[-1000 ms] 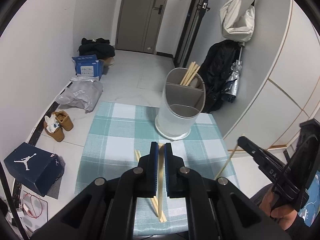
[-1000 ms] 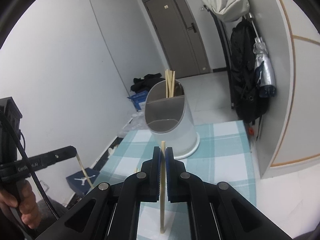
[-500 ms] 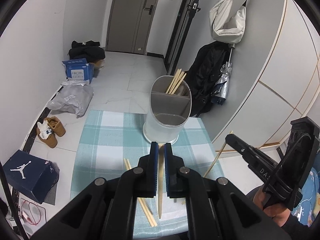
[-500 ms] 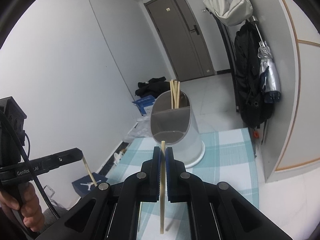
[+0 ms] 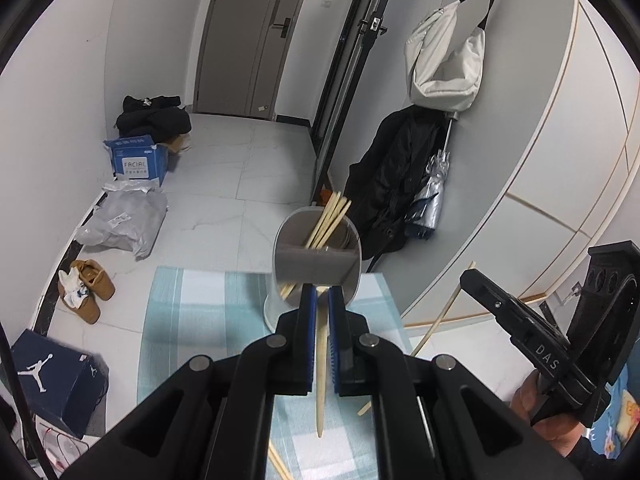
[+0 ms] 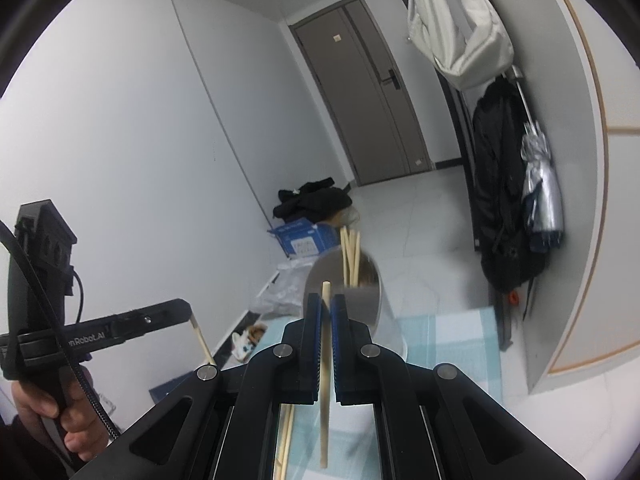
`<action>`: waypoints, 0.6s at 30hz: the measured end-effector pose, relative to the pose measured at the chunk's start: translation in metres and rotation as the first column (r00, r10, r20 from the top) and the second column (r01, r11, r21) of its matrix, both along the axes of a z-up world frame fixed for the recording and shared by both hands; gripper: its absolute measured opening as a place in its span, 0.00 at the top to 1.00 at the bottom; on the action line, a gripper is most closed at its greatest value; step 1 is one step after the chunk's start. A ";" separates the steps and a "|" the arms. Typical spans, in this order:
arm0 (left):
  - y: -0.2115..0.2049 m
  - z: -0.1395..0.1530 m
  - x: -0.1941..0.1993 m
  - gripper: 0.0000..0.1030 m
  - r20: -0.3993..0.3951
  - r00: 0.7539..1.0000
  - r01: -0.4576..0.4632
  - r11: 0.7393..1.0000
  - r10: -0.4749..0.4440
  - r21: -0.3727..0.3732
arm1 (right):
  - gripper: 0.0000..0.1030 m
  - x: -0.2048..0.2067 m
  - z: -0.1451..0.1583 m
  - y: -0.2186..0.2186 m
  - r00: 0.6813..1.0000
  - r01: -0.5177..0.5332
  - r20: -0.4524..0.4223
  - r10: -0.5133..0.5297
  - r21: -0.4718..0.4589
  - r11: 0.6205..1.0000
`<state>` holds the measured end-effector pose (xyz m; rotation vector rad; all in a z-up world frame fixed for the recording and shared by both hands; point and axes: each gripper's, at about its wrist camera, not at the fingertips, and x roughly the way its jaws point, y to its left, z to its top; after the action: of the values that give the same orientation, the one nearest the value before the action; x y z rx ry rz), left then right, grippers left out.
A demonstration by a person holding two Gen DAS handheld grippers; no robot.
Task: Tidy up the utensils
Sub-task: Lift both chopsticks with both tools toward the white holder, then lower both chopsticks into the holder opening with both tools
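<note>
My left gripper [image 5: 321, 294] is shut on a wooden chopstick [image 5: 321, 380] that hangs down between its blue pads, held just in front of the grey two-compartment utensil holder [image 5: 316, 258]. Several chopsticks [image 5: 328, 220] stand in the holder's far compartment. My right gripper [image 6: 326, 300] is shut on another chopstick [image 6: 325, 380], upright, near the holder [image 6: 344, 292]. The right gripper also shows in the left wrist view [image 5: 466, 278], and the left gripper in the right wrist view [image 6: 188, 312]. Loose chopsticks [image 5: 280, 460] lie on the checked cloth [image 5: 192, 312].
The small table with the teal checked cloth stands in a hallway. Shoes [image 5: 86, 290], a dark shoebox [image 5: 52, 380], a blue box [image 5: 138, 160] and bags lie on the floor to the left. A black coat and umbrella [image 5: 432, 196] hang at the right wall.
Both grippers have risen and moved forward toward the holder, each keeping its chopstick. The holder now sits close behind the fingertips in both views.
</note>
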<state>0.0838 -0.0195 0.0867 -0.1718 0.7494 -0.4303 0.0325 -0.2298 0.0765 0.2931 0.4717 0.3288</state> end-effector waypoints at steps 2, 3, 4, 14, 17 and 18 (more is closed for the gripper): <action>-0.001 0.007 0.009 0.98 0.002 1.000 0.005 1.000 -0.005 -0.008 | 0.96 0.009 0.009 -0.001 1.000 -0.002 0.007 0.002 0.000 1.000; -0.002 0.012 0.014 0.98 0.006 1.000 0.008 1.000 -0.008 -0.015 | 0.96 0.015 0.017 -0.002 1.000 -0.001 0.018 0.001 -0.001 1.000; -0.002 0.016 0.018 0.98 0.012 1.000 0.009 1.000 -0.009 -0.022 | 0.96 0.020 0.023 -0.002 1.000 -0.003 0.025 0.003 -0.001 1.000; -0.001 0.051 0.072 0.98 0.045 0.999 0.003 0.994 0.001 -0.106 | 0.96 0.077 0.067 -0.006 0.995 0.004 0.098 -0.003 -0.008 1.000; -0.002 0.057 0.087 0.98 0.066 0.998 -0.004 0.994 0.011 -0.111 | 0.96 0.097 0.074 -0.005 0.993 0.011 0.114 -0.009 -0.015 1.000; -0.003 0.058 0.090 0.98 0.073 0.997 -0.004 0.994 0.012 -0.111 | 0.96 0.103 0.076 -0.005 0.993 0.011 0.117 -0.009 -0.011 1.000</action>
<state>0.1740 -0.0220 0.1449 -0.2611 0.6531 -0.4687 0.1359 -0.2348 0.1521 0.2637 0.3568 0.3317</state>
